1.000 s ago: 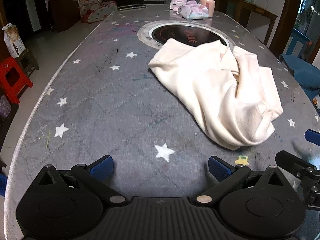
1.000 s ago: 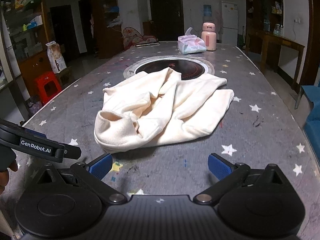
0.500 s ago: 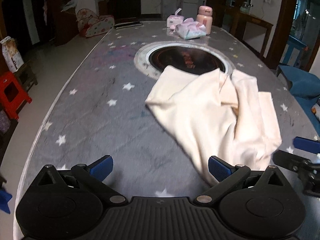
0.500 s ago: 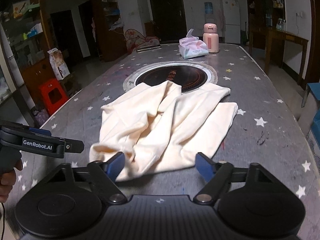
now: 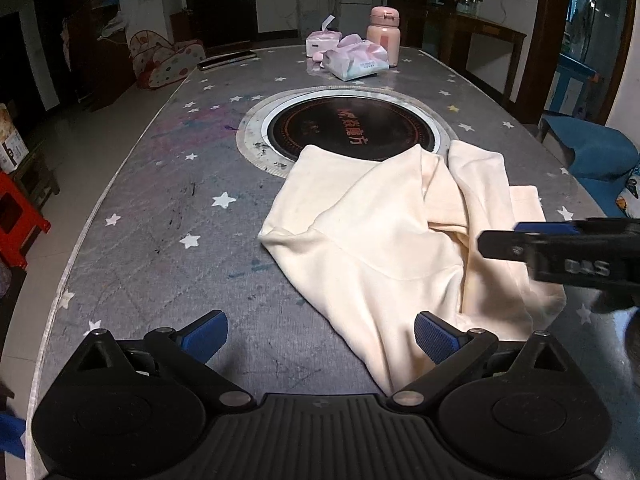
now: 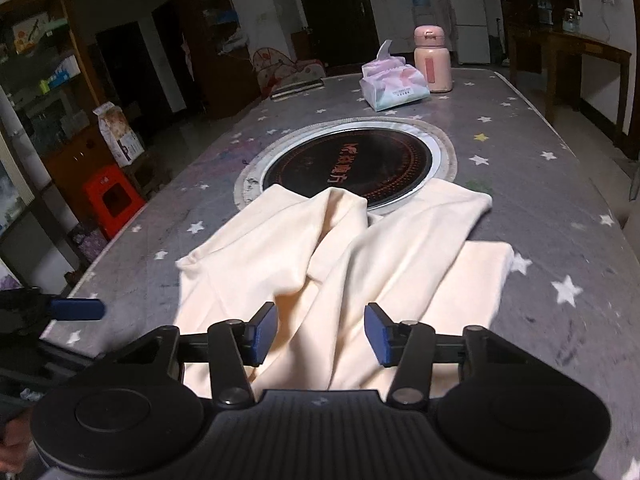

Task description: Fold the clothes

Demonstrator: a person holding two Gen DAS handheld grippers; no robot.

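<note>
A crumpled cream garment (image 5: pixel 384 240) lies on the grey star-patterned table (image 5: pixel 160 240), its far edge over the round hotplate (image 5: pixel 348 132). My left gripper (image 5: pixel 320 336) is open, wide apart, at the garment's near left hem; its right finger (image 5: pixel 436 338) is over the cloth. My right gripper (image 6: pixel 318 334) is open, half narrowed, with the garment's (image 6: pixel 340 264) near edge between its pads. The right gripper also shows at the right of the left wrist view (image 5: pixel 560 252). The left gripper's blue finger tip shows at the left of the right wrist view (image 6: pixel 76 309).
Tissue packs (image 5: pixel 356 62) and a pink bottle (image 5: pixel 384 34) stand at the table's far end, with a dark flat object (image 5: pixel 226 60) near them. A red stool (image 6: pixel 112 200) is on the floor to the left. Blue chairs (image 5: pixel 592 156) are to the right.
Both grippers have moved forward to the garment's near edge. The right gripper's jaws have narrowed around the cloth. The left gripper has stayed wide open.
</note>
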